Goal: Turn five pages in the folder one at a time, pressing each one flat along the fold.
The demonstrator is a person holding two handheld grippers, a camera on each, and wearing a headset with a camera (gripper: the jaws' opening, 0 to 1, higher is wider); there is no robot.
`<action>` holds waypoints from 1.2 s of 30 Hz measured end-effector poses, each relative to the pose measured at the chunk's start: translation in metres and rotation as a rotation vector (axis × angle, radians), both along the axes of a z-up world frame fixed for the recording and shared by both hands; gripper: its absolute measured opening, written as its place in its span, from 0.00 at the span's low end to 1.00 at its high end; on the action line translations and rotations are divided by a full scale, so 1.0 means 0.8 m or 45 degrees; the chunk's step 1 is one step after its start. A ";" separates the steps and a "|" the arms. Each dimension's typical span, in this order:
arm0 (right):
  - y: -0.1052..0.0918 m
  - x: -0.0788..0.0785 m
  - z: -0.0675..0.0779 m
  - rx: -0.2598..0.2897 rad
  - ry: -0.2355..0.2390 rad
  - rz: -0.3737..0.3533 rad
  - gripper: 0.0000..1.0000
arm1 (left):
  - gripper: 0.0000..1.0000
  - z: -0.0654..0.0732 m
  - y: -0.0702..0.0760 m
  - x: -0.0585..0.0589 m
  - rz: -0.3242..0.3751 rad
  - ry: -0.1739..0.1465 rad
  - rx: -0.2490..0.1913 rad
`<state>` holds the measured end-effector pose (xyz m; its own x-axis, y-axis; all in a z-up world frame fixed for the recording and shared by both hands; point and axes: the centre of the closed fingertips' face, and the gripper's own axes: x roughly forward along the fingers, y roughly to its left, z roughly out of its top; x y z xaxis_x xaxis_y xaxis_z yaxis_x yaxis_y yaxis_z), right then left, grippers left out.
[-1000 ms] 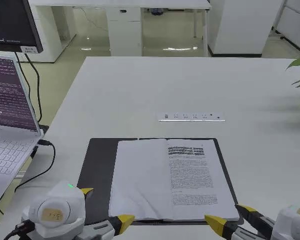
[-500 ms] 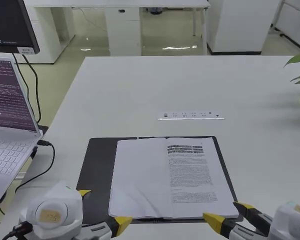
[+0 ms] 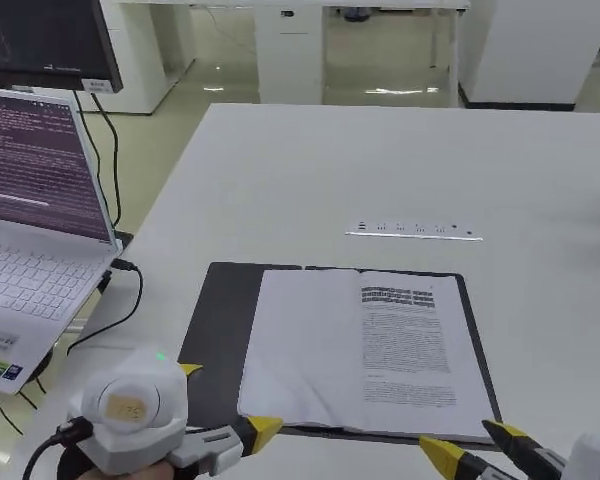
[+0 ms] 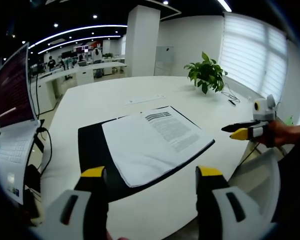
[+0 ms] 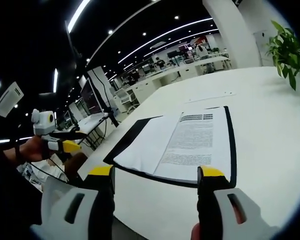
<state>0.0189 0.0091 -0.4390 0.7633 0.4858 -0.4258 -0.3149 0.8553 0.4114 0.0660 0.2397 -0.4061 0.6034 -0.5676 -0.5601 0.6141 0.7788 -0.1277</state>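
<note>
On the white table, by its near edge: folder open flat, printed page on the right half. Off its near left corner the left gripper, off the near right the right gripper, both with jaws apart, empty. Seemingly between turns; next, pinch one right-hand sheet by its corner. Versus a second back: camera shifted, folder unmoved

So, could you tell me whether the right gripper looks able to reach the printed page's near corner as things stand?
Probably yes: the right gripper hovers, jaws open, just off the near right corner of the printed page, with only bare table between them.
</note>
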 end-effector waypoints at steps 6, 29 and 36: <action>-0.009 0.010 0.005 0.025 -0.007 -0.020 0.65 | 0.72 0.002 0.007 -0.001 0.035 -0.004 -0.016; -0.011 0.010 0.007 -0.001 -0.014 0.000 0.66 | 0.72 0.003 0.007 -0.003 0.035 -0.005 -0.008; -0.020 0.007 0.007 -0.014 -0.018 -0.016 0.67 | 0.73 0.000 0.005 -0.002 0.030 -0.003 -0.013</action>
<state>0.0245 -0.0066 -0.4334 0.7754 0.4714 -0.4201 -0.3096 0.8637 0.3978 0.0644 0.2434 -0.4059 0.6181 -0.5591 -0.5526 0.5959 0.7917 -0.1344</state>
